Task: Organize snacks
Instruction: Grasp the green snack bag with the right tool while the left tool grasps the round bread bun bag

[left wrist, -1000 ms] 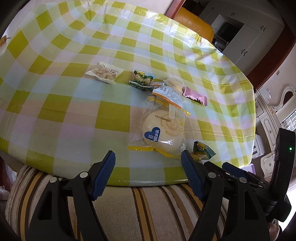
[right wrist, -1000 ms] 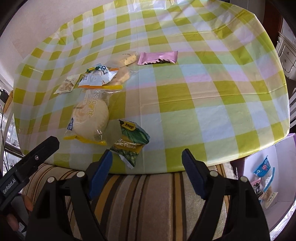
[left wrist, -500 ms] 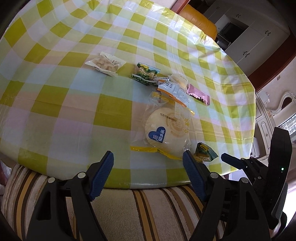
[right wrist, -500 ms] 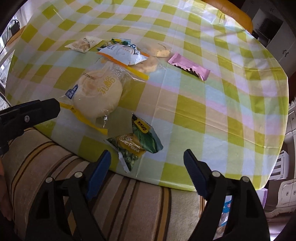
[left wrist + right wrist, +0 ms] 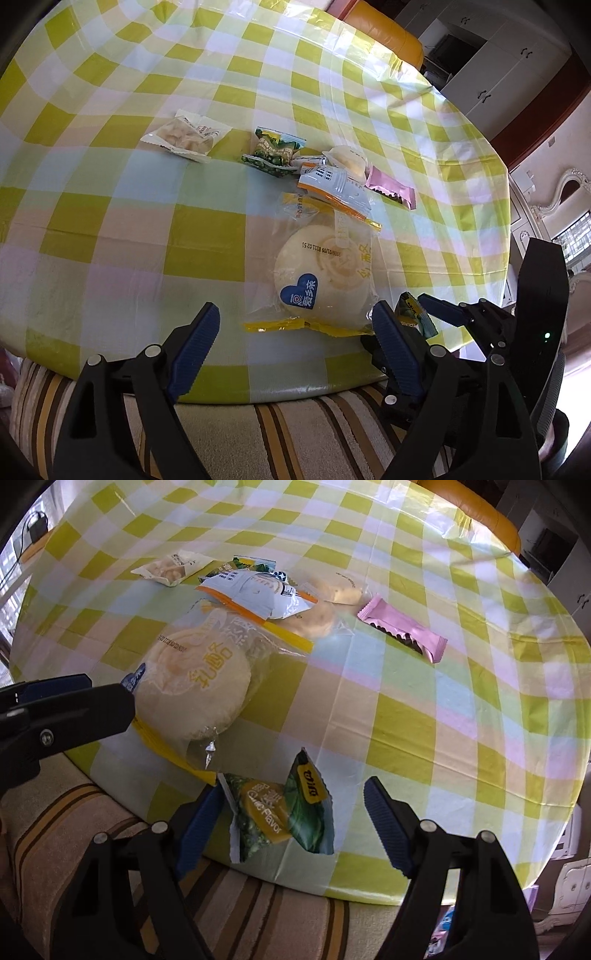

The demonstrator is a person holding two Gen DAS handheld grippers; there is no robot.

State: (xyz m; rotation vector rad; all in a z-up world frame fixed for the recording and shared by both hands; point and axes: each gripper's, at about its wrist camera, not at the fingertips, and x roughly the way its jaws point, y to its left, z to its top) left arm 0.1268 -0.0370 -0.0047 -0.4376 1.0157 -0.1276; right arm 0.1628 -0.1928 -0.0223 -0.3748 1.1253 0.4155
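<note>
Two grippers hang over your checked table (image 5: 110,229), largest thing in view. Next comes the round bun packet (image 5: 323,280) near the front edge; your left gripper (image 5: 295,341) has it between its opening jaws, pads clear of the wrapper. Your right gripper (image 5: 284,816) is closing around the green garlic-flavour packet (image 5: 275,812), its left pad touching or nearly touching the wrapper, the right pad apart. Farther back lie the white-and-orange sachet (image 5: 255,592), the pink bar (image 5: 404,629) and the cracker pouch (image 5: 186,138).

Bare tablecloth (image 5: 461,709) is left right of the pink wrapper (image 5: 404,629); the middle is crowded by snack packets (image 5: 325,280).
</note>
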